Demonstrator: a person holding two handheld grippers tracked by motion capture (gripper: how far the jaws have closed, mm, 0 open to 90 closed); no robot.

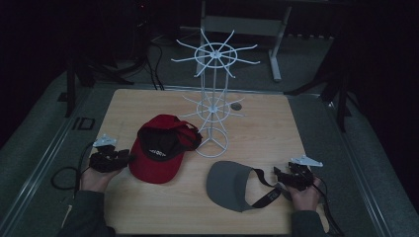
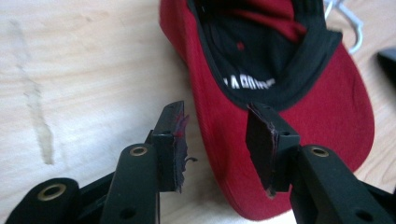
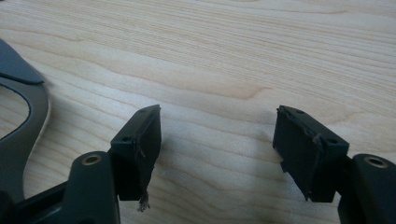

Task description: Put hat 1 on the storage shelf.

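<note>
A red cap [image 1: 157, 157] with a black lining lies upside down on the wooden table [image 1: 267, 128], left of centre. My left gripper [image 1: 127, 157] is at the cap's left edge. In the left gripper view it [image 2: 217, 140] is open, and the cap's red brim [image 2: 327, 116] runs across the gap between its jaws. A grey visor [image 1: 228, 185] with a black strap lies at the front right. My right gripper [image 1: 277, 173] sits just right of that strap. It [image 3: 217, 135] is open over bare wood, with the visor's band [image 3: 39, 107] off to its left.
A white wire display rack [image 1: 213, 54] with spoked hooks on two tiers stands at the table's middle, its base [image 1: 212, 145] just right of the red cap. A cable [image 1: 62, 177] loops off the left gripper. A desk frame [image 1: 276, 54] stands beyond the table.
</note>
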